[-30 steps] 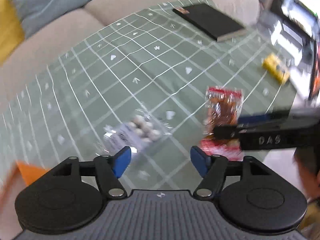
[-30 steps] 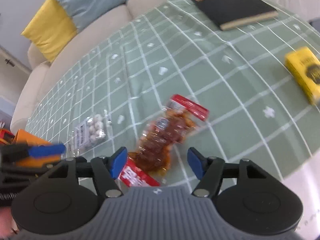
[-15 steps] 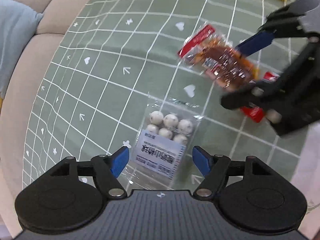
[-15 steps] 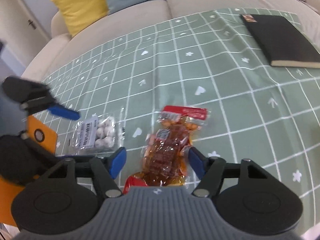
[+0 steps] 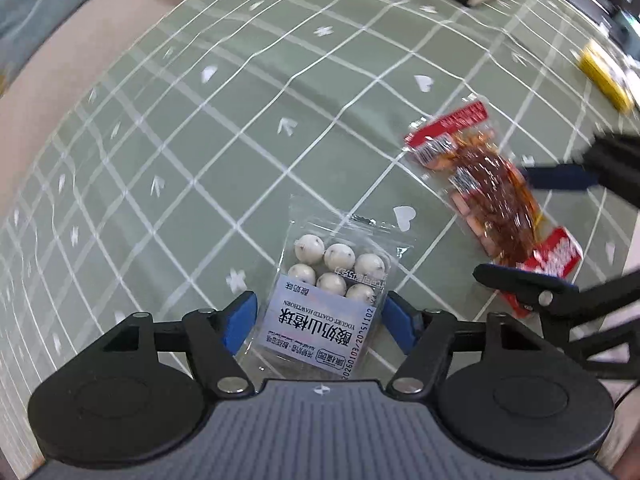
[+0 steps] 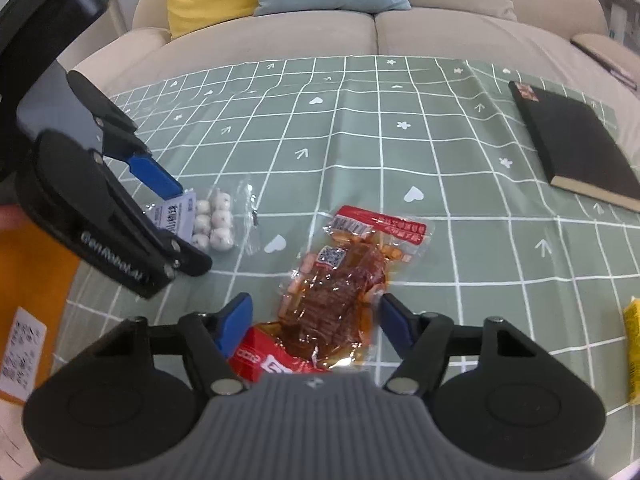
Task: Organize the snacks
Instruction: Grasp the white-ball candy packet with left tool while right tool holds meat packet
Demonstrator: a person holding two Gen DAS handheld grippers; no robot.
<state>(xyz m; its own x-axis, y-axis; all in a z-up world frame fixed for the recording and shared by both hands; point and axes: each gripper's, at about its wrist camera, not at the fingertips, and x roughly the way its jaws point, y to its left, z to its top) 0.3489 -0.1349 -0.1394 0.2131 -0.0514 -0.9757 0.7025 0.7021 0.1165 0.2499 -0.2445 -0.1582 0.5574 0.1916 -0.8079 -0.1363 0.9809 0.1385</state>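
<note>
A clear bag of white yogurt-coated hawthorn balls (image 5: pixel 332 288) lies on the green checked tablecloth (image 5: pixel 200 140). My left gripper (image 5: pixel 320 320) is open, its blue fingers on either side of the bag's label end. The bag also shows in the right wrist view (image 6: pixel 208 220), with the left gripper (image 6: pixel 176 224) over it. A red and clear pack of brown snacks (image 6: pixel 340 280) lies between the open fingers of my right gripper (image 6: pixel 316 320). The pack shows in the left wrist view (image 5: pixel 488 188), with the right gripper (image 5: pixel 536 236) around it.
A black notebook (image 6: pixel 576 144) lies at the far right of the cloth. A yellow pack (image 6: pixel 632 356) sits at the right edge. An orange box (image 6: pixel 28 300) is at the left. A beige sofa (image 6: pixel 360 28) with yellow and blue cushions stands behind.
My left gripper has moved in low over the hawthorn bag so its fingers straddle it. My right gripper has come closer around the red snack pack. Both stay open.
</note>
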